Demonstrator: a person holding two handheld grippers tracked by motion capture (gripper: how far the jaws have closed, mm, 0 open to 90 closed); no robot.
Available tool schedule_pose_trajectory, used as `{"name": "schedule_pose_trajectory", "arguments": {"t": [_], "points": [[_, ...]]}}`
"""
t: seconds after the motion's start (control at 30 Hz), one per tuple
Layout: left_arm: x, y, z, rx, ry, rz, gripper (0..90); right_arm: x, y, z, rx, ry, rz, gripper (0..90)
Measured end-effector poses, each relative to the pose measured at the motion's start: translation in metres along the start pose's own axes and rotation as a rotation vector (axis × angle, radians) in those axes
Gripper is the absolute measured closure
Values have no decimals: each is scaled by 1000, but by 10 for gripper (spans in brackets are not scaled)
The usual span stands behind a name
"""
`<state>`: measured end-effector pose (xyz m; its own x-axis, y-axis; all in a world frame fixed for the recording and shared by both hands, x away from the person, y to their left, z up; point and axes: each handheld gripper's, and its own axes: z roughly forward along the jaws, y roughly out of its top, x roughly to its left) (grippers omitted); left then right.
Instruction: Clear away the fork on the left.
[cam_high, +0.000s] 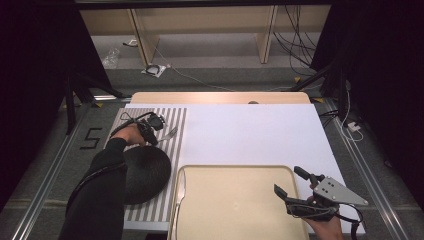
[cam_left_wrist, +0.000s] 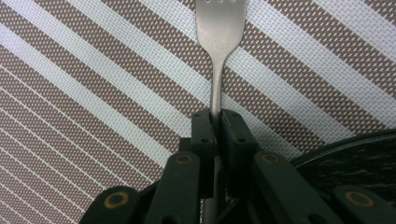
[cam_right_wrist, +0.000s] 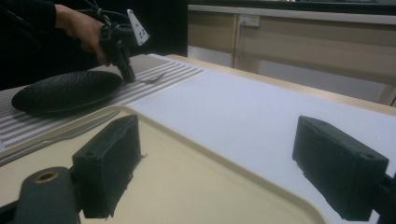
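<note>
A silver fork (cam_left_wrist: 217, 32) lies on the striped placemat (cam_left_wrist: 93, 84), just beyond the black plate (cam_high: 145, 172). My left gripper (cam_left_wrist: 217, 122) is shut on the fork's handle, its pads pressing the thin shaft from both sides. From above, that gripper (cam_high: 153, 131) points down at the fork (cam_high: 170, 133) at the mat's far end. From the right gripper view the left gripper (cam_right_wrist: 126, 74) stands upright over the fork (cam_right_wrist: 152, 79). My right gripper (cam_high: 290, 184) stands open above the beige tray's (cam_high: 240, 220) right side, and nothing is between its pads (cam_right_wrist: 109, 163).
A knife (cam_high: 180, 192) rests along the tray's left rim. The black plate (cam_right_wrist: 65, 91) sits on the placemat near the front. A white sheet (cam_high: 250, 135) covers the table's middle and right. Cables and shelf legs lie on the floor behind.
</note>
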<state>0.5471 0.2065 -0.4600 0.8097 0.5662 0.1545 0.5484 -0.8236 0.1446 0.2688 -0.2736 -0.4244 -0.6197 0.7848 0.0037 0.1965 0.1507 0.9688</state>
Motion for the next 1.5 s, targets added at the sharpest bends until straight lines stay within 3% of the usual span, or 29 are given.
{"name": "schedule_pose_trajectory", "arguments": {"t": [0.13,0.33,0.37,0.53,0.7,0.83,0.9,1.1,1.27,1.5], "points": [[0,0,0,-4,6,0,840,-1,0,0,-3,-2,-3,163],[5,-1,-8,-34,72,-14,841,-1,0,0,-2,-3,-2,162],[7,-1,-14,-52,106,-29,841,-1,0,0,-3,-3,-3,162],[8,2,-26,-75,183,-26,841,-1,0,0,-3,-2,-3,163],[8,3,-35,-89,216,-33,841,0,0,0,-1,-3,1,162],[5,6,-43,-73,242,-63,841,-1,0,0,-3,-2,-3,162],[0,8,-49,-75,234,-82,842,-1,0,0,-3,-2,-3,162],[-12,14,-62,-84,206,-80,842,0,0,-1,2,-5,-2,163],[-21,17,-68,-82,185,-67,842,0,0,0,3,-6,-6,162],[-36,16,-81,-117,158,-47,842,0,0,0,4,-7,-6,162]]}}
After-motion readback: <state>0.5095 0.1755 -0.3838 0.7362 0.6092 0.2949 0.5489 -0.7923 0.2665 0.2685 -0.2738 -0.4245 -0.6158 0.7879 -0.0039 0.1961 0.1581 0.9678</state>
